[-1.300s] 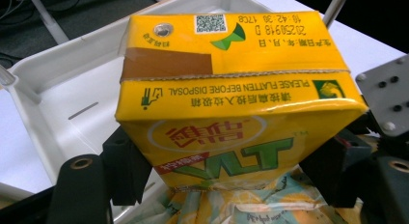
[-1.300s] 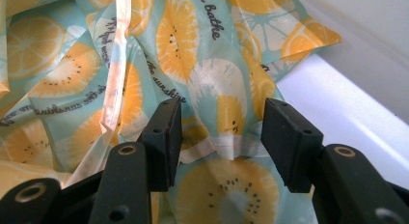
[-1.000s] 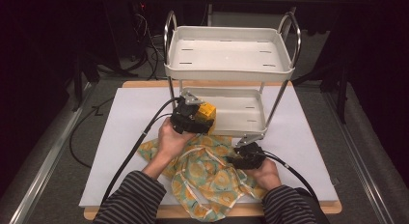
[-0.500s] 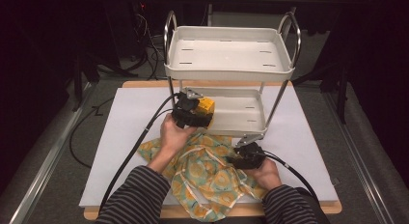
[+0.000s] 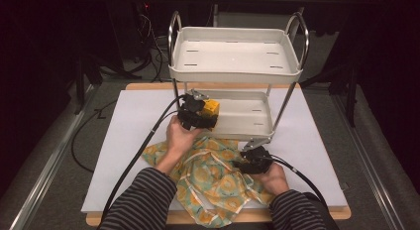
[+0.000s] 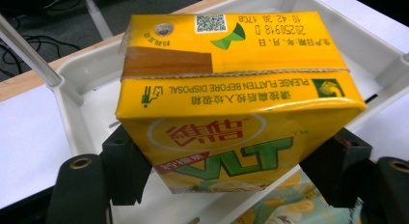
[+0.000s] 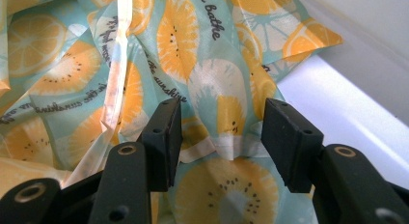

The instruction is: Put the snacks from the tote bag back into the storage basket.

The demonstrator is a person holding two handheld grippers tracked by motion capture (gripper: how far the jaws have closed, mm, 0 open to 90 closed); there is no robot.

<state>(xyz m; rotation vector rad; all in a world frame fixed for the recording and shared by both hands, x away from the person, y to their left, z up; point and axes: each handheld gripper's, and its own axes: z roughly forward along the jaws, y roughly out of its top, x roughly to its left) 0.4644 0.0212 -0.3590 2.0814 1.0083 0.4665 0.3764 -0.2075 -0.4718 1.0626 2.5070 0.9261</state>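
1. We look down and forward from above the table.
2. Our left gripper view faces the rack's lower tray up close.
3. Our right gripper view sits close on the cloth, shared with the high view.

Lab: cabled floor, dark surroundings.

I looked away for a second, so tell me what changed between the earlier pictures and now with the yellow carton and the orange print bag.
The left gripper, shut on the yellow drink carton, has edged a little further in over the cart's lower tray. Nothing was grabbed or let go. The right gripper stayed where it was, jaws open over the orange print bag, which lies crumpled on the white board as before.
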